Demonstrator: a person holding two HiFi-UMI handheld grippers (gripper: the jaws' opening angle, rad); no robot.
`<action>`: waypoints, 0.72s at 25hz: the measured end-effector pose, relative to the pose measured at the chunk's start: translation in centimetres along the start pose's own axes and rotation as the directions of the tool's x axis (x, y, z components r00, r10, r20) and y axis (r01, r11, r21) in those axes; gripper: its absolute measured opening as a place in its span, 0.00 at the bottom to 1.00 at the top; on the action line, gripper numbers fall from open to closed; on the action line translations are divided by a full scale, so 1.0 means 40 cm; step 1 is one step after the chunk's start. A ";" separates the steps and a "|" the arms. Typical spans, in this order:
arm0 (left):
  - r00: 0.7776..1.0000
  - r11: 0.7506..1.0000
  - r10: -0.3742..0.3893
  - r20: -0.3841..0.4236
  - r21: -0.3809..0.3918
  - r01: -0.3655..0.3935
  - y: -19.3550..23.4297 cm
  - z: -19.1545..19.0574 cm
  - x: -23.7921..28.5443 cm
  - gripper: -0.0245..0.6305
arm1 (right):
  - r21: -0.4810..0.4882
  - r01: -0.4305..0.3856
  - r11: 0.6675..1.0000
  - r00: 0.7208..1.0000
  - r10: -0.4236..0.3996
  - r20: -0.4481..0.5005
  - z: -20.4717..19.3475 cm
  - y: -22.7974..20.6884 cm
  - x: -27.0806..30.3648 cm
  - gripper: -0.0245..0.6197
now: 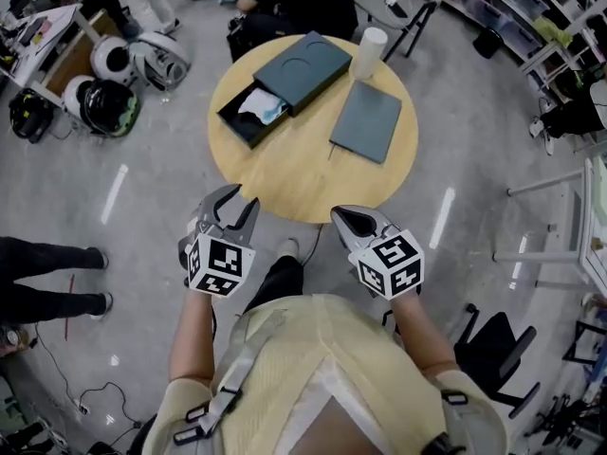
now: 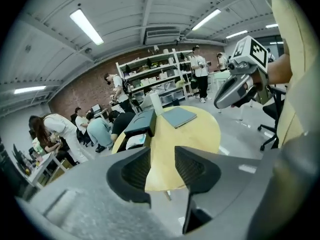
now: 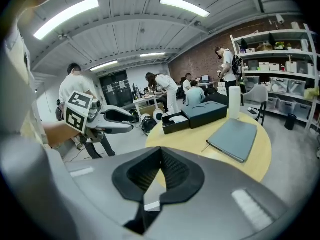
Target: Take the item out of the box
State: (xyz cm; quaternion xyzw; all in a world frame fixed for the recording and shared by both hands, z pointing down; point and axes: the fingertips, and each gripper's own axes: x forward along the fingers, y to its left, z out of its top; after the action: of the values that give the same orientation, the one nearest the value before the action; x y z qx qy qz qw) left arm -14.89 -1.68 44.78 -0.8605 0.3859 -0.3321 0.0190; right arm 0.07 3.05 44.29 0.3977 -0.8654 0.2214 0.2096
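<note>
An open black box (image 1: 239,121) lies on the round wooden table (image 1: 285,192), with a white item (image 1: 261,105) inside it. The dark lid (image 1: 303,69) rests across the box's far end. Both grippers hover short of the table's near edge, apart from the box. My left gripper (image 1: 237,200) is open and holds nothing; its own view shows a gap between the pads (image 2: 162,166), and the box (image 2: 141,126) lies ahead. My right gripper (image 1: 341,218) is shut with nothing in it, jaws meeting (image 3: 161,159). The box (image 3: 175,123) shows at the table's left.
A flat grey case (image 1: 366,119) and a white cylinder (image 1: 369,53) share the table. Helmets (image 1: 114,74) lie on the floor at left, a chair (image 1: 408,8) stands behind the table, another (image 1: 493,339) at lower right. A person's legs (image 1: 47,273) are at left.
</note>
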 end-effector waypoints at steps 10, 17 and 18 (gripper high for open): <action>0.995 0.965 -0.078 -0.054 0.248 0.089 0.207 -0.015 0.149 0.31 | 0.039 0.018 0.999 1.000 -0.017 -0.020 0.095 -0.053 0.179 0.05; 0.983 0.880 -0.147 -0.107 0.439 0.179 0.258 0.000 0.277 0.31 | 0.067 0.032 0.997 0.998 -0.028 -0.060 0.099 -0.088 0.223 0.05; 0.982 0.868 -0.154 -0.113 0.459 0.189 0.261 0.004 0.296 0.31 | 0.068 0.032 0.997 0.998 -0.028 -0.061 0.103 -0.100 0.226 0.05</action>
State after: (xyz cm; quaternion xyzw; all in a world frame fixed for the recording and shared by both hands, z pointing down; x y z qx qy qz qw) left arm -15.90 -17.03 48.24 -0.8488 0.2169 -0.4466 0.1820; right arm -2.98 -6.95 46.68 0.4107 -0.8446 0.2597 0.2248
